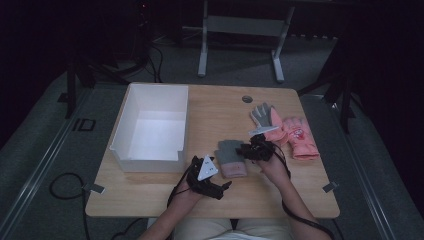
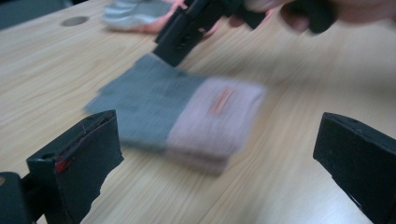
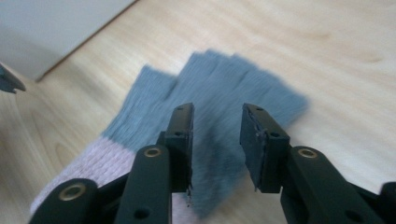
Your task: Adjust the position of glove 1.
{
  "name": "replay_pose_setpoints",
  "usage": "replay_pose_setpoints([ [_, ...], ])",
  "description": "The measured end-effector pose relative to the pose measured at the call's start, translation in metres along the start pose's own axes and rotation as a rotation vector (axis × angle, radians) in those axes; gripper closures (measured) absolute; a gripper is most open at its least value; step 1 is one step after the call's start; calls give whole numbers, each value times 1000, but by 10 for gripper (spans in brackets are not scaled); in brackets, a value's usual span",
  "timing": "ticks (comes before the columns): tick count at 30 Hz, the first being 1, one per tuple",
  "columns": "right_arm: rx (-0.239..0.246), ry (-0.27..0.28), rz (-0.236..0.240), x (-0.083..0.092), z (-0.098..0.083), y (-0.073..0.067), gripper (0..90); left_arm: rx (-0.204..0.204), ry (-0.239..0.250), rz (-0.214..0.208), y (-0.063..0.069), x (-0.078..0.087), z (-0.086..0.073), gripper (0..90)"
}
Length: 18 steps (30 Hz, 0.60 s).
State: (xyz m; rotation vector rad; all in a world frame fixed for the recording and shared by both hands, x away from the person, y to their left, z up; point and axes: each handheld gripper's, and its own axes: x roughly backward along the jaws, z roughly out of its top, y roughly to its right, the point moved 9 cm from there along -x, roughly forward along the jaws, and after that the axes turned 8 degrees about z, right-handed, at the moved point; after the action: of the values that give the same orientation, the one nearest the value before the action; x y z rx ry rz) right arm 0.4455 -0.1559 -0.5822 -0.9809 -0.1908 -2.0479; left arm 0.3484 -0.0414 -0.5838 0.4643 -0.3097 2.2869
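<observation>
Working the grey glove (image 1: 231, 157) is the step in hand, as I read it: it lies flat near the middle of the table (image 1: 220, 107), at about 5 o'clock from the white bin (image 1: 150, 127), and well short of the two gloves farther out. It looks like a stacked pair, grey in the fingers and palm and pale pink at the cuff, with a small reddish mark on the cuff, and it is a soft knit that will sag and slide if you take a thin pinch.

Your right gripper (image 3: 215, 140) hangs over the grey fingers end with its jaws partway apart. The knit shows in the gap between them, but the pads do not press on it. Lower it until both pads straddle a good thickness of both layers, then close; a grip on the top layer alone would likely peel the stack apart.

Your left gripper (image 2: 210, 154) sits at the glove's 7 o'clock, jaws wide with nothing in them, facing the pink cuff. Use it to pin or take the cuff so the stack does not skate across the wood.

Farther out, at 2 o'clock from the grey glove, lie a grey-and-white glove (image 1: 264, 116) and a pink glove (image 1: 300, 136).
</observation>
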Motion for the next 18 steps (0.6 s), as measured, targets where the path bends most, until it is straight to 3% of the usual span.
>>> replay_pose_setpoints([
  [2,-1,9,-6,4,3,3,631,22,-17,-15,0,0,6,5],
  [4,-7,24,-15,10,9,9,630,48,-52,-66,2,-1,12,52],
  [5,-12,25,-15,11,10,11,630,45,-53,-92,3,-3,15,53],
  [7,-14,18,-18,10,12,16,625,4,-42,-104,4,-7,20,82],
  [8,-14,18,-18,10,12,16,625,4,-42,-104,4,-7,20,81],
  [9,-13,16,-19,9,14,18,622,-38,-39,-130,7,-11,23,81],
  [10,-20,14,-19,7,16,22,616,-77,-52,-114,7,-15,23,104],
  [12,-29,10,-19,3,19,26,606,-141,-60,-122,9,-20,22,138],
  [13,-32,7,-16,2,19,27,606,-215,-78,-113,10,-24,18,143],
  [15,-32,-1,-13,-5,20,31,577,-269,-100,-109,10,-30,13,174],
  [18,-48,-27,-13,-16,17,37,524,-312,-127,-103,11,-39,7,216],
])
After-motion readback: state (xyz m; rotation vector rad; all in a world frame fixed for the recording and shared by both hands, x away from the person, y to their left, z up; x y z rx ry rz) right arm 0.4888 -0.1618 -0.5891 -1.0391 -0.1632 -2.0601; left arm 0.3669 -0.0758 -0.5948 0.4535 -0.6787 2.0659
